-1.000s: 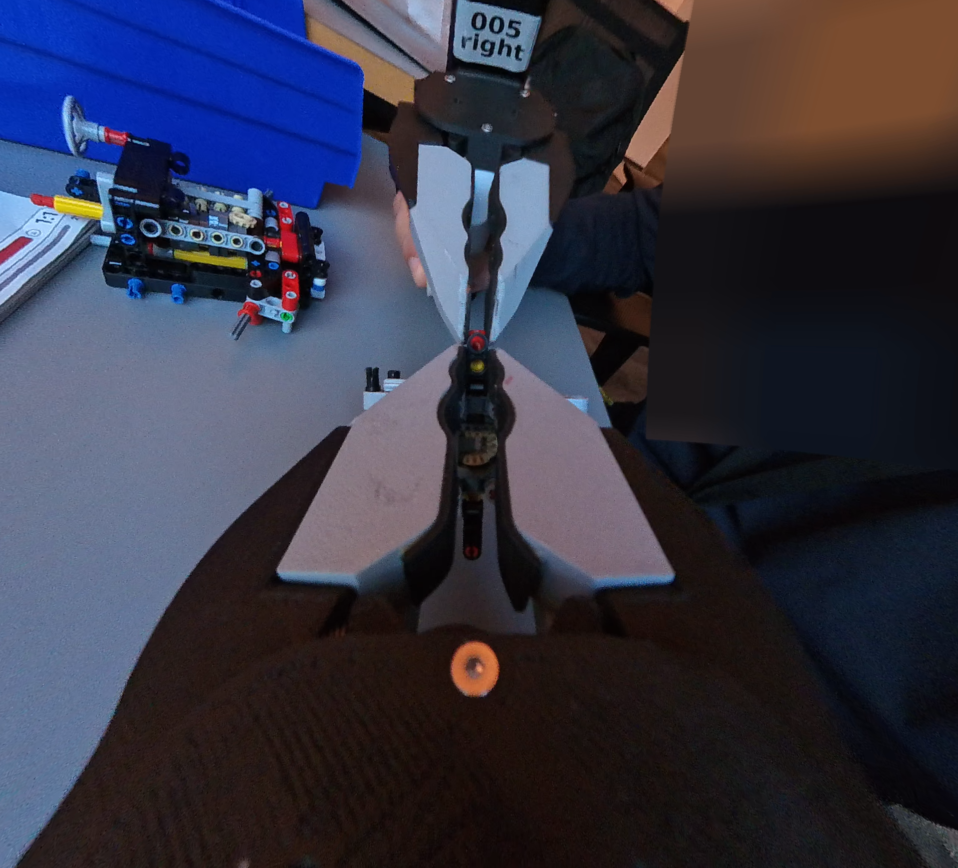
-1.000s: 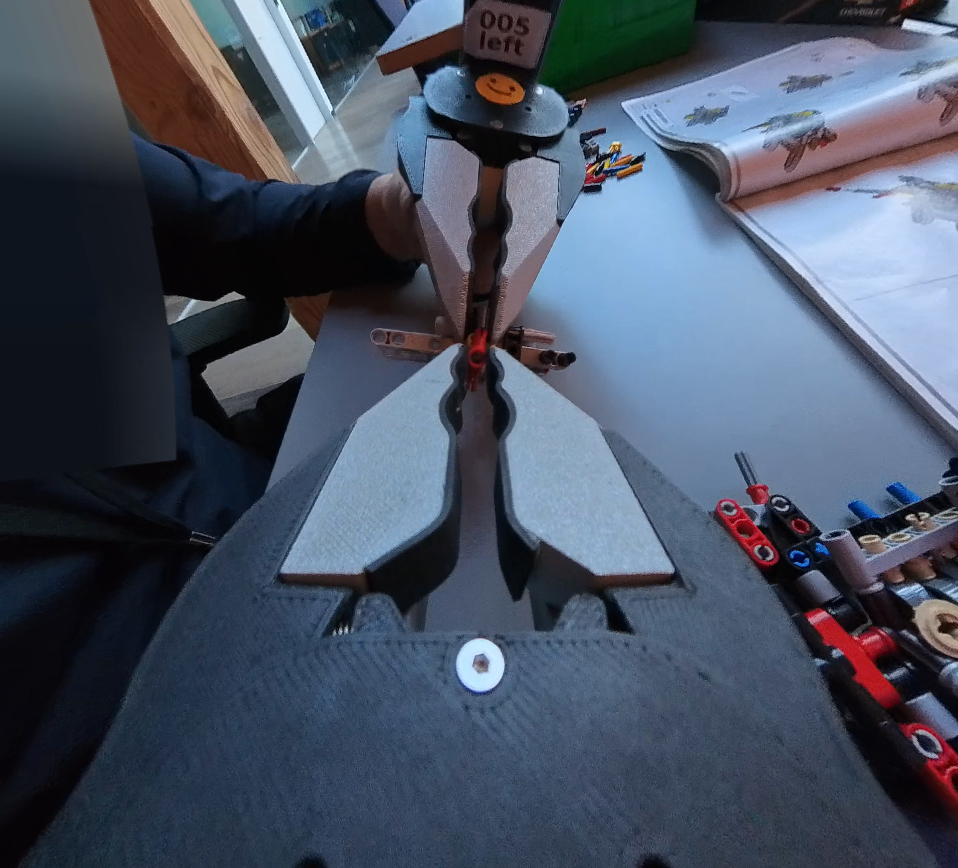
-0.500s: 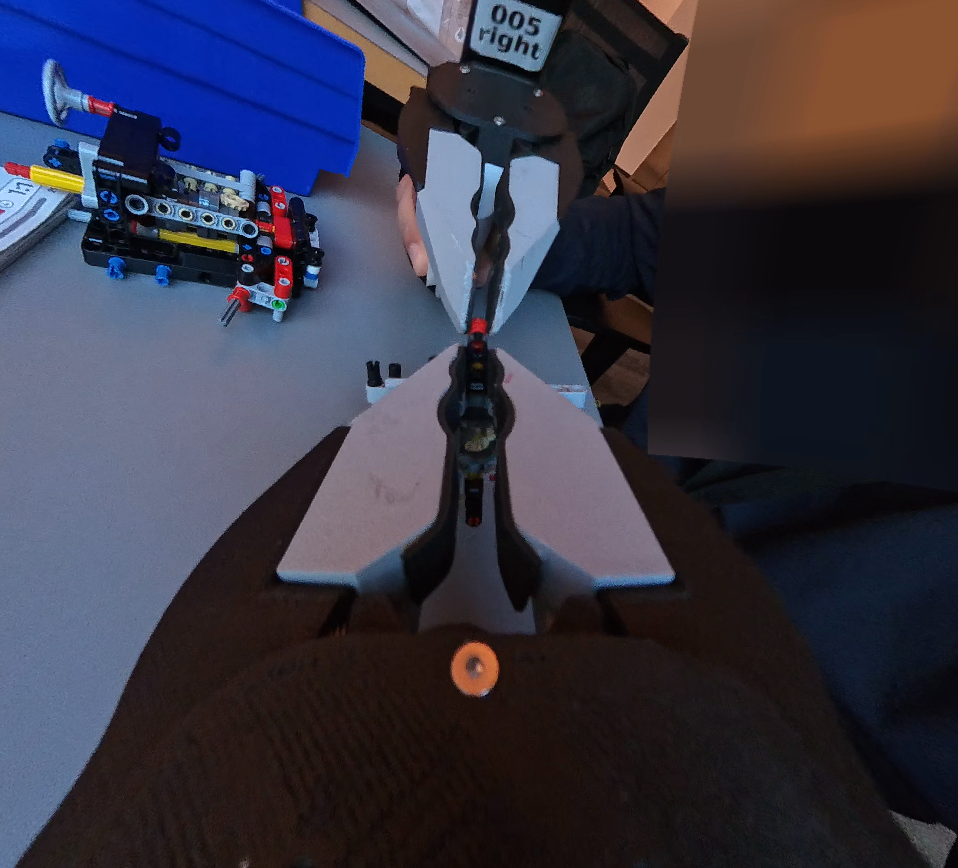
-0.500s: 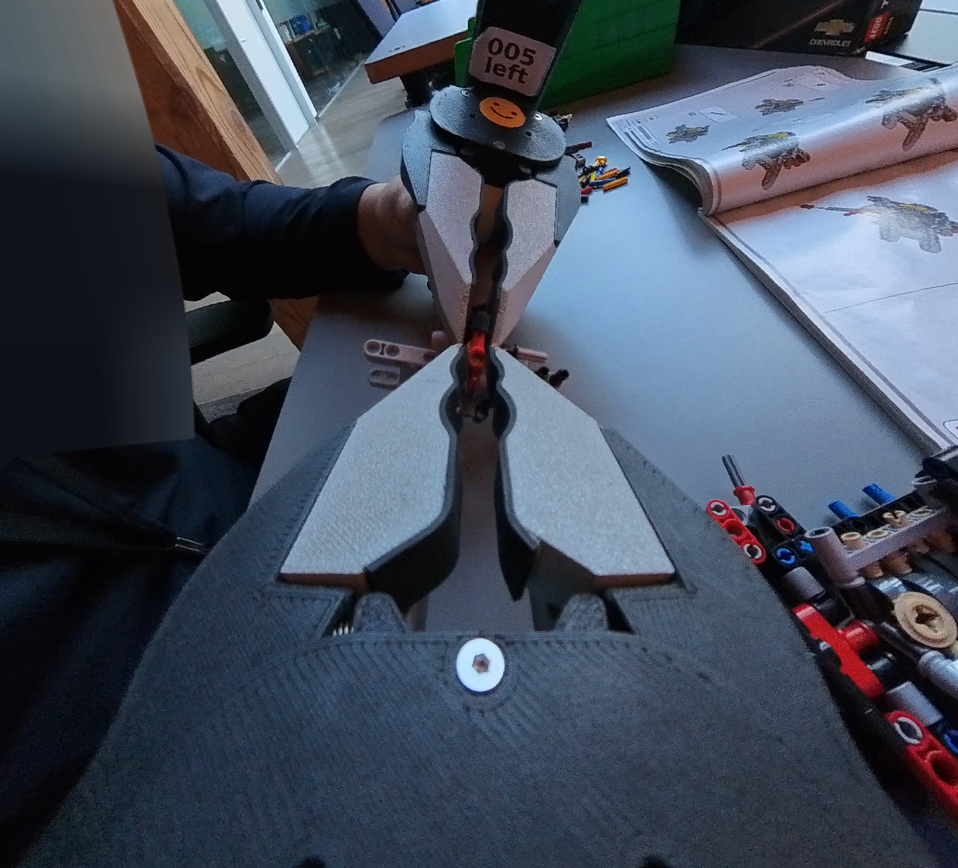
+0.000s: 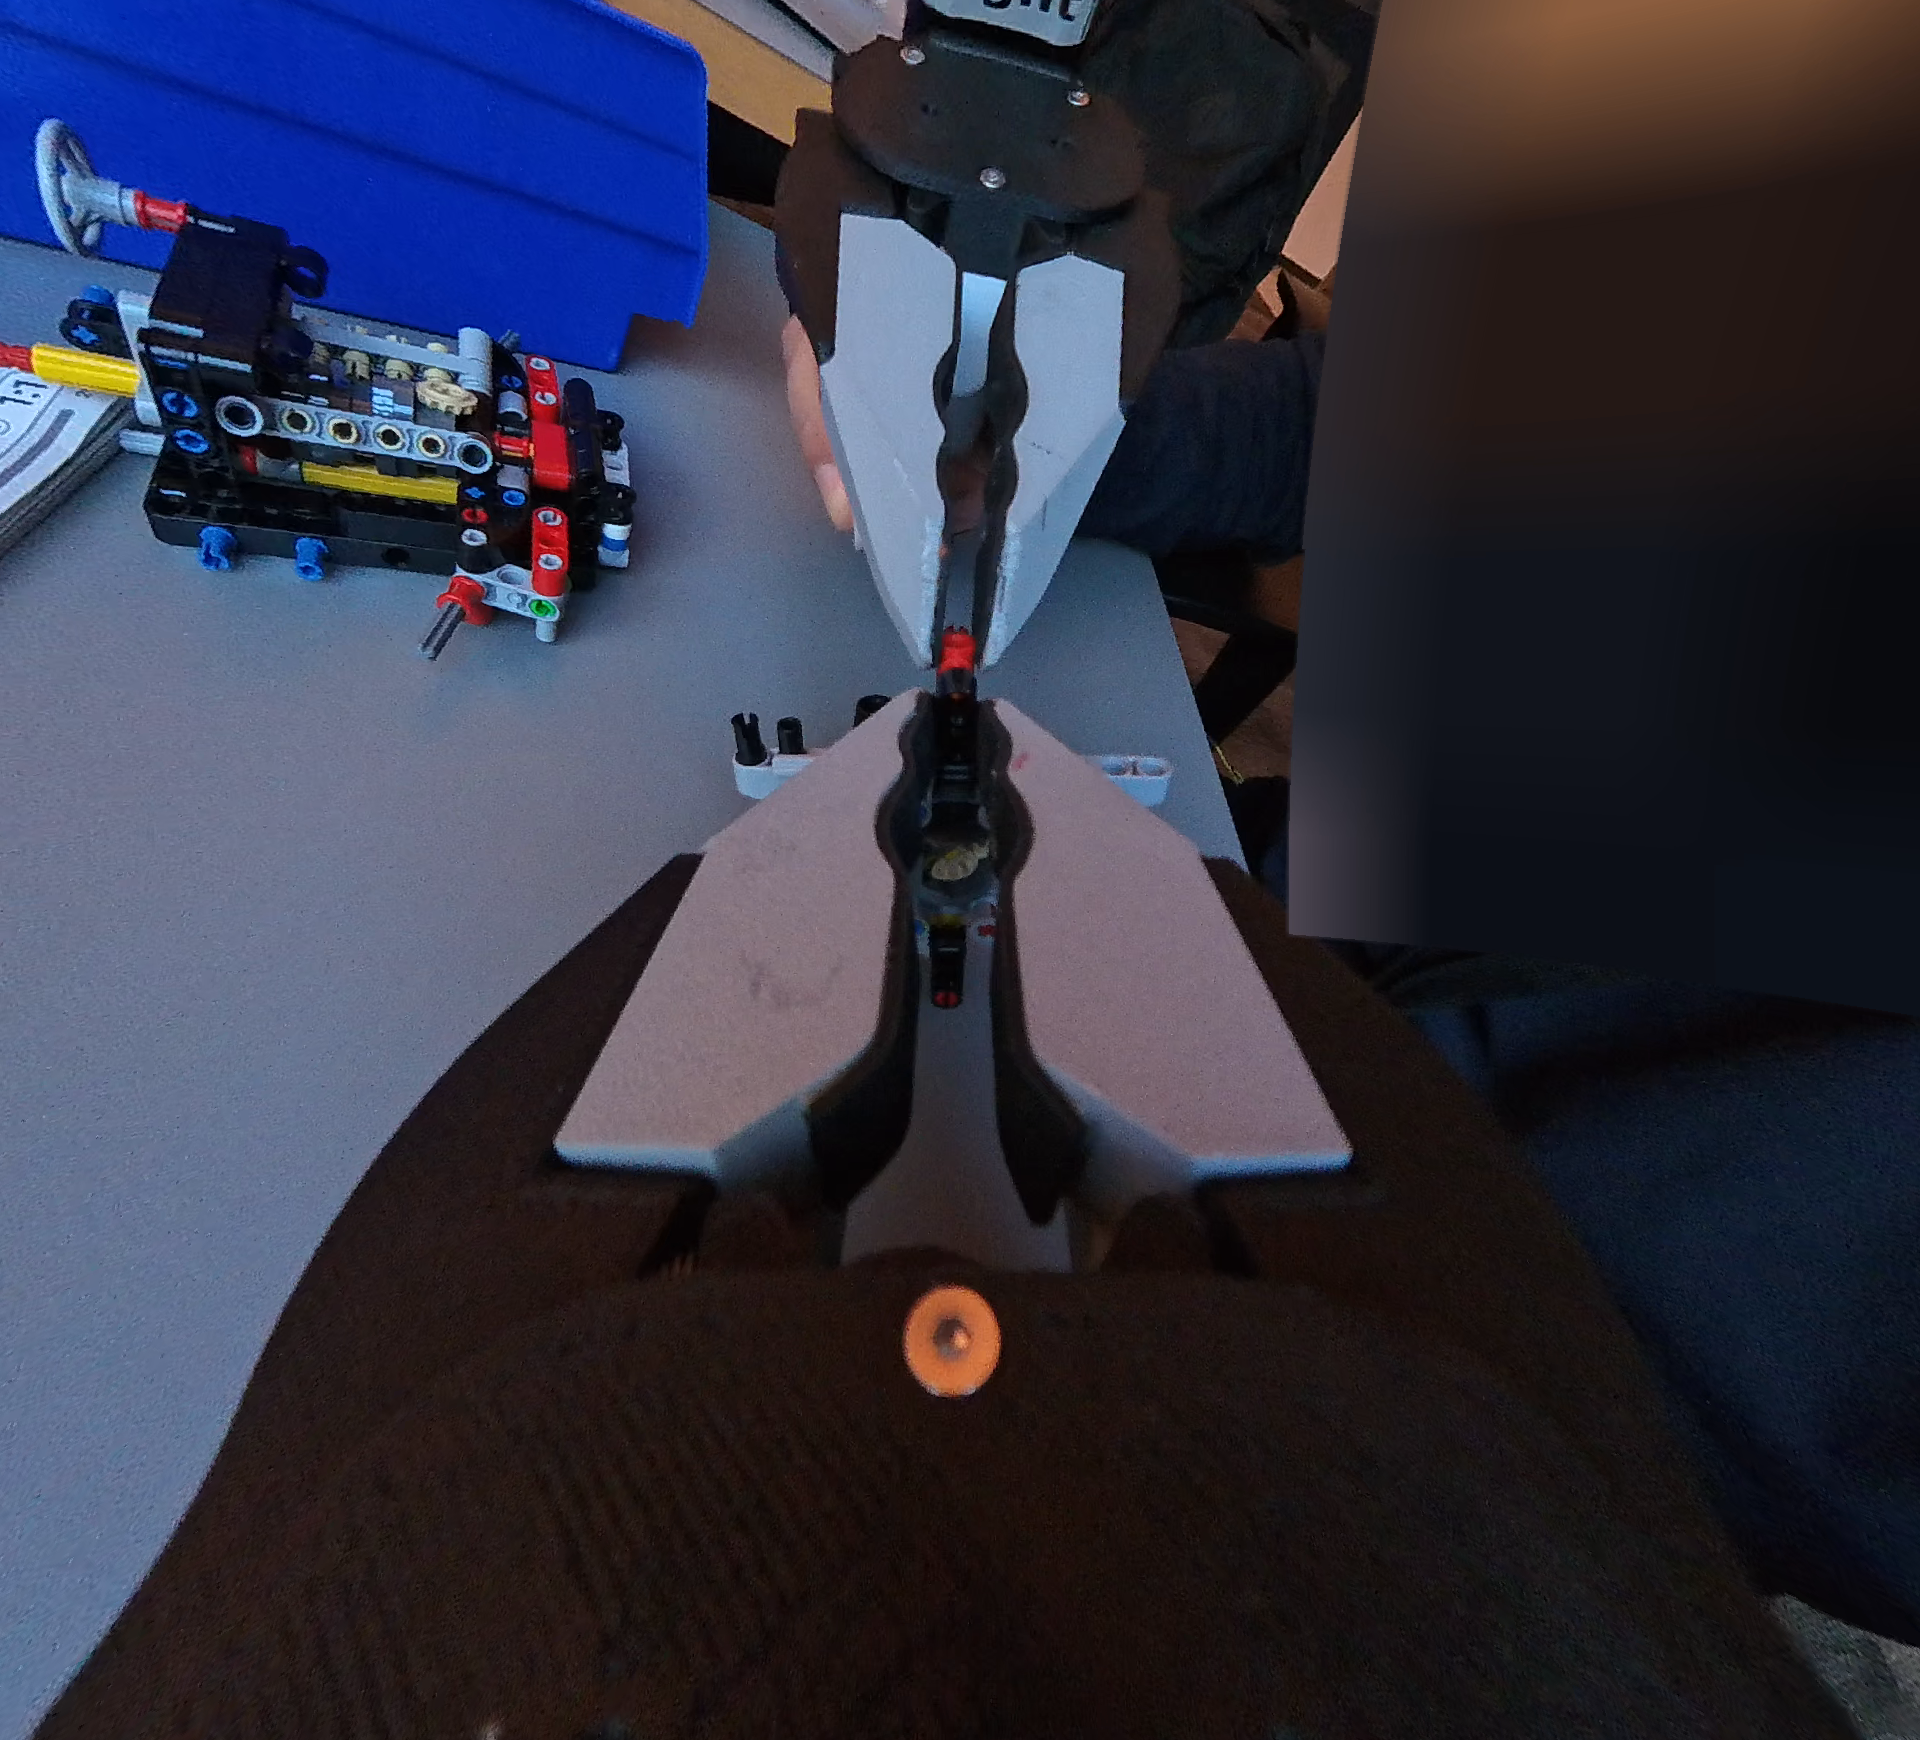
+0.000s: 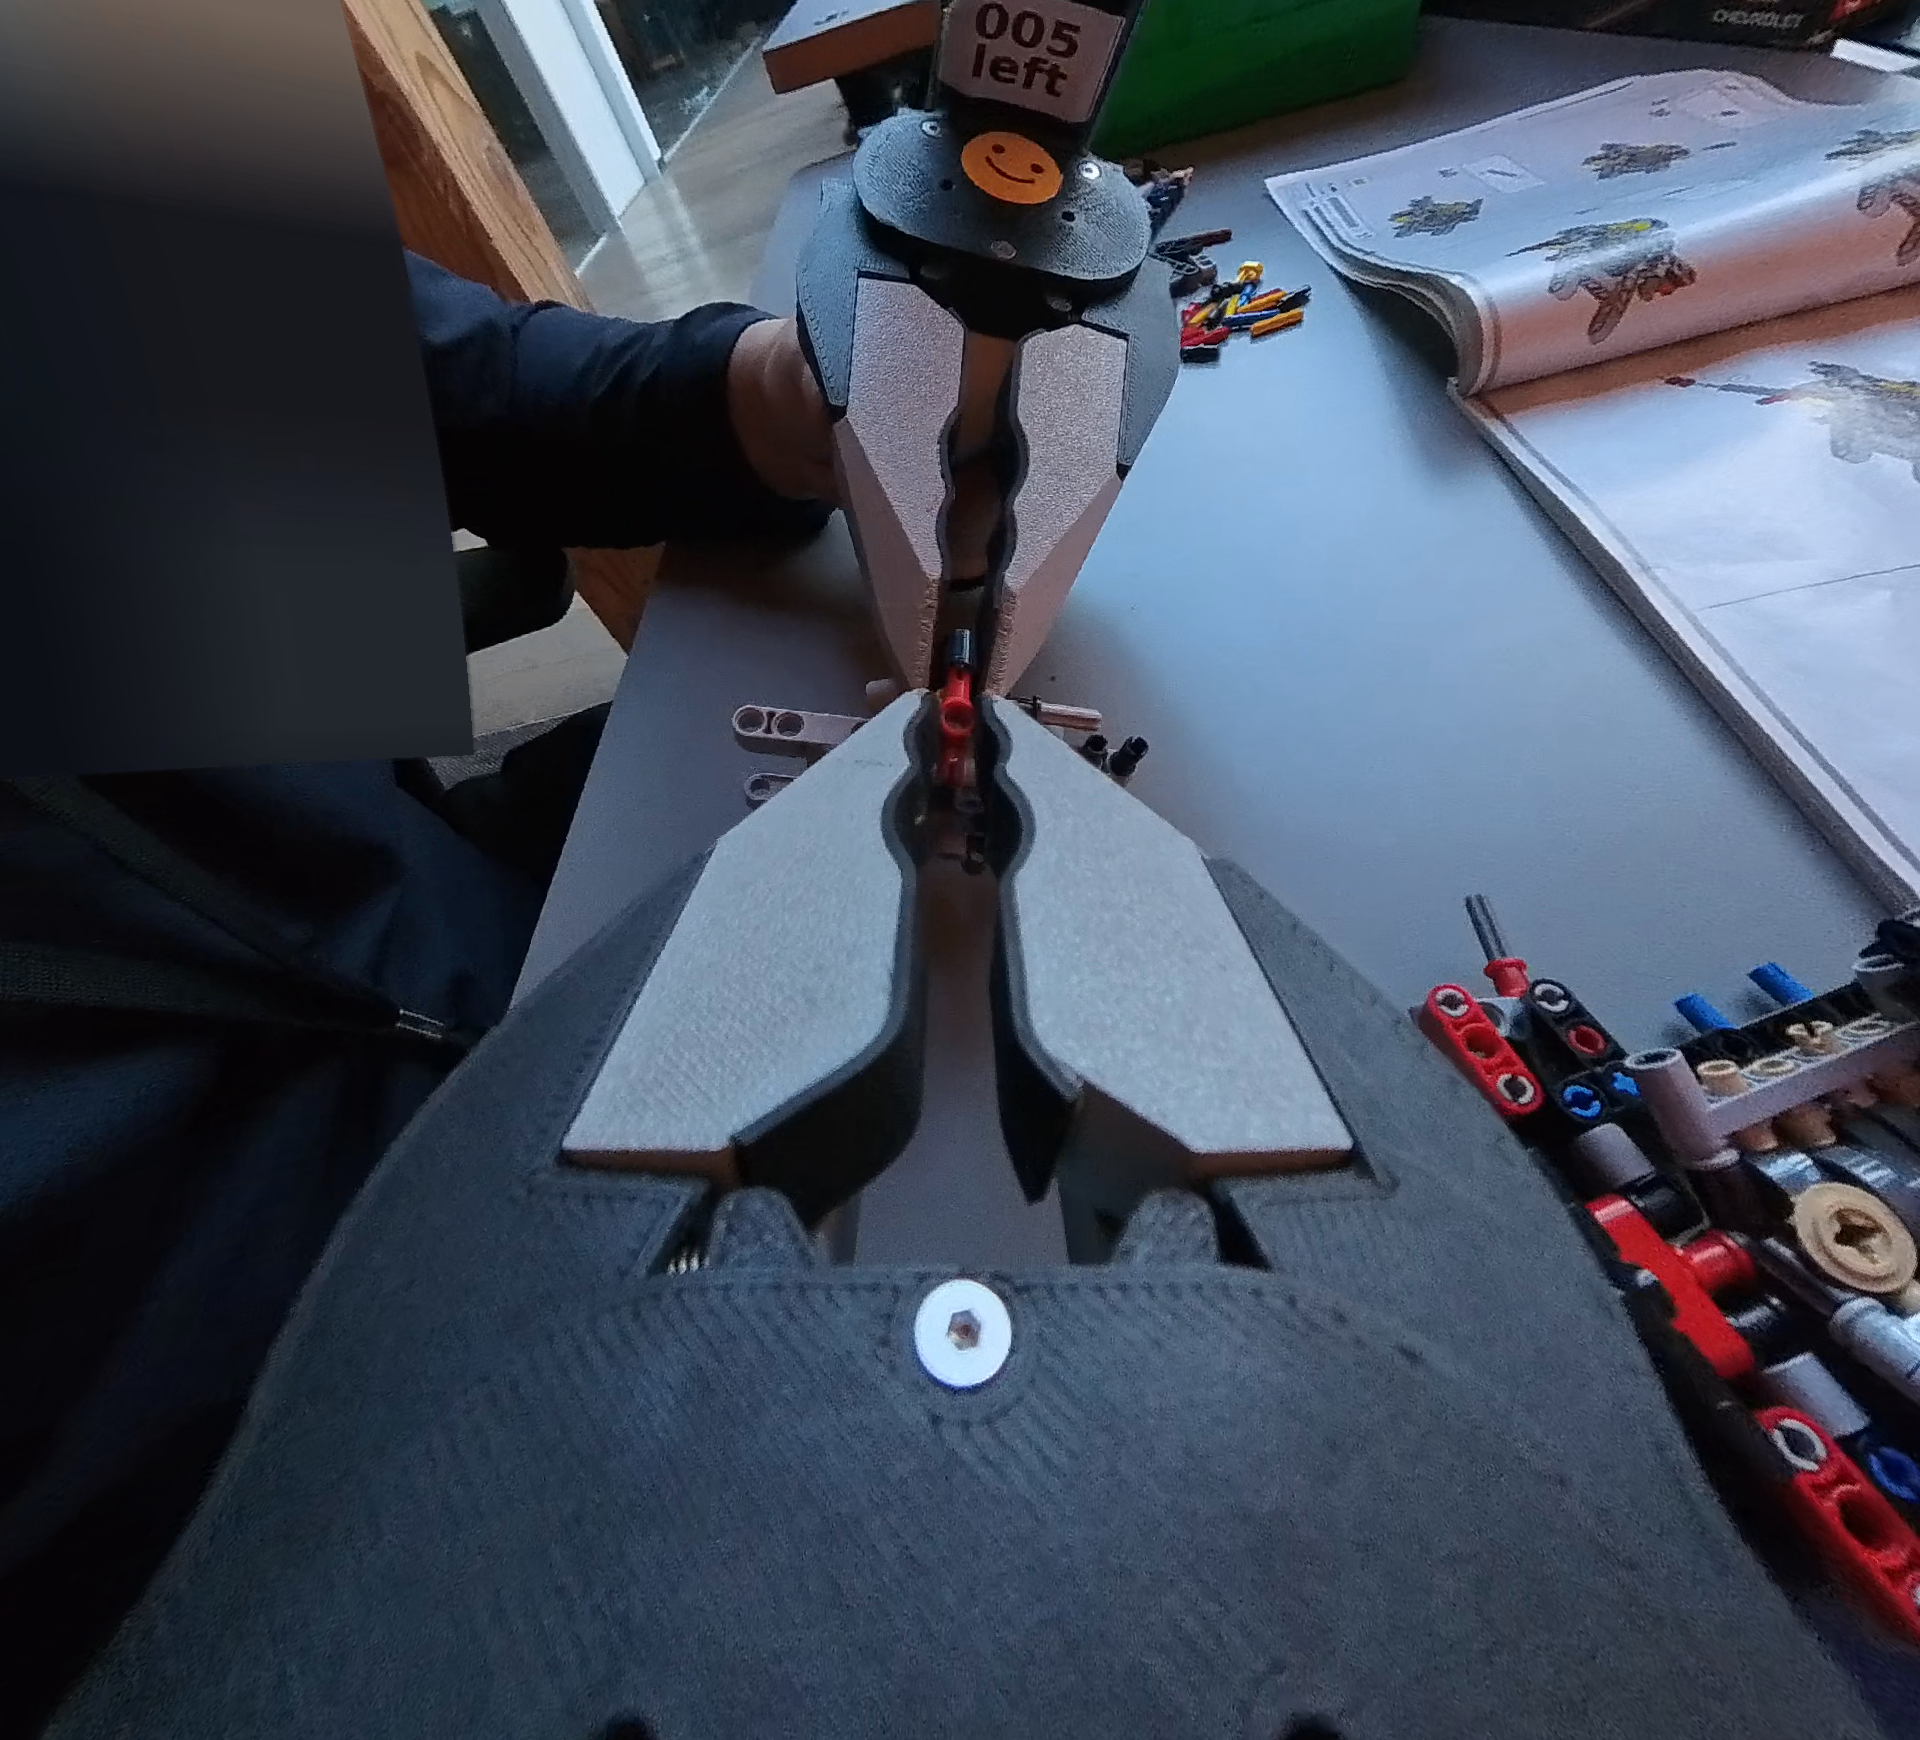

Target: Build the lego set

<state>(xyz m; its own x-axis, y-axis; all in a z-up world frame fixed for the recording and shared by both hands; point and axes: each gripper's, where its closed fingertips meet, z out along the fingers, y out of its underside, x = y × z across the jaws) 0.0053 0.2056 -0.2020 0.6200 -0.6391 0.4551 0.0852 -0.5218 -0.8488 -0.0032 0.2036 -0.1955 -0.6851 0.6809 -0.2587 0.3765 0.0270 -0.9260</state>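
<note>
Both grippers meet tip to tip above the grey table (image 5: 312, 859). Left gripper (image 5: 954, 703) is nearly closed on a small black piece (image 6: 960, 647); right gripper (image 6: 954, 703) pinches a red connector (image 6: 953, 720). Loose beams (image 6: 774, 720) lie just below, the half-built model (image 5: 353, 443) well apart.

A blue bin (image 5: 343, 80) stands behind a half-built brick model (image 5: 364, 454); an open instruction booklet (image 6: 1683, 319) lies nearby.

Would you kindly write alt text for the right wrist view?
The right gripper pinches a small red connector tip to tip with the left gripper, above a grey table. An open instruction booklet lies right, a brick assembly nearer.
</note>
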